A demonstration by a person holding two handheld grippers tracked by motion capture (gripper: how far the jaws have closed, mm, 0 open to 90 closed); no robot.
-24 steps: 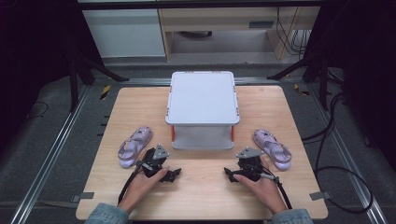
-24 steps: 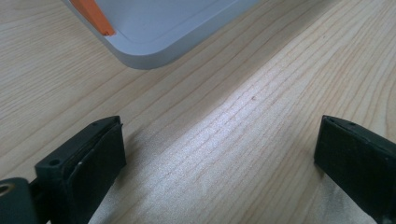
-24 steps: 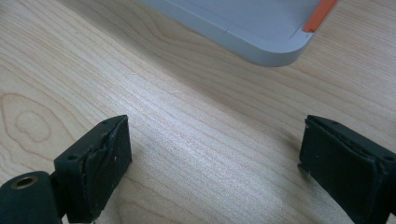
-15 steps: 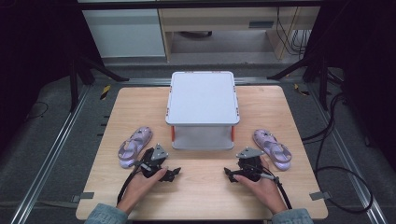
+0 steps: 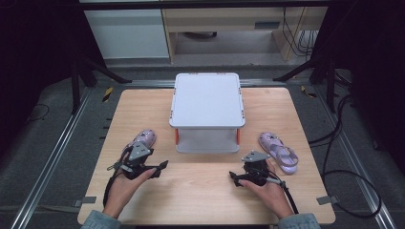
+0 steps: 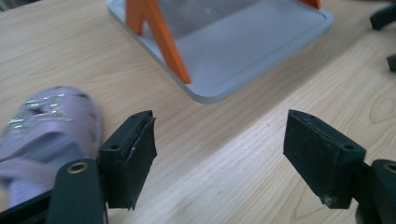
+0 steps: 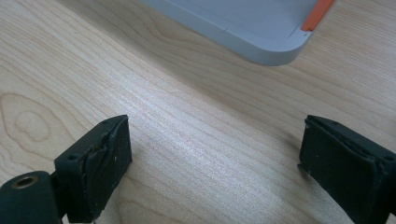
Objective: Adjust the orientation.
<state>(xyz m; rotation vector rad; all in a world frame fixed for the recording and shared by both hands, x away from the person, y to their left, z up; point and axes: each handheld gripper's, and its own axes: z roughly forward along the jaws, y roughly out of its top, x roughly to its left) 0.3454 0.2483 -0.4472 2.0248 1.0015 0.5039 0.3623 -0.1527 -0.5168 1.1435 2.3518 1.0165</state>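
Both hands rest low on the near table (image 5: 200, 200), tips aimed inward, likely a ready pose. Left gripper (image 5: 160, 168): jaws wide apart, nothing held. Right gripper (image 5: 235, 177): same, wide and empty. Left sandal (image 5: 143, 140) just beyond the left gripper, right sandal (image 5: 279, 151) beside the right. Two-tier grey rack (image 5: 207, 98) stands mid-table between them, probably their destination.

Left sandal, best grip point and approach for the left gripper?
Judging by its pose, grip the left sandal across its side walls near the strap, coming from the near side with the open left gripper. It lies flat, sole down, beside the rack, so its narrower width should fit between the jaws.
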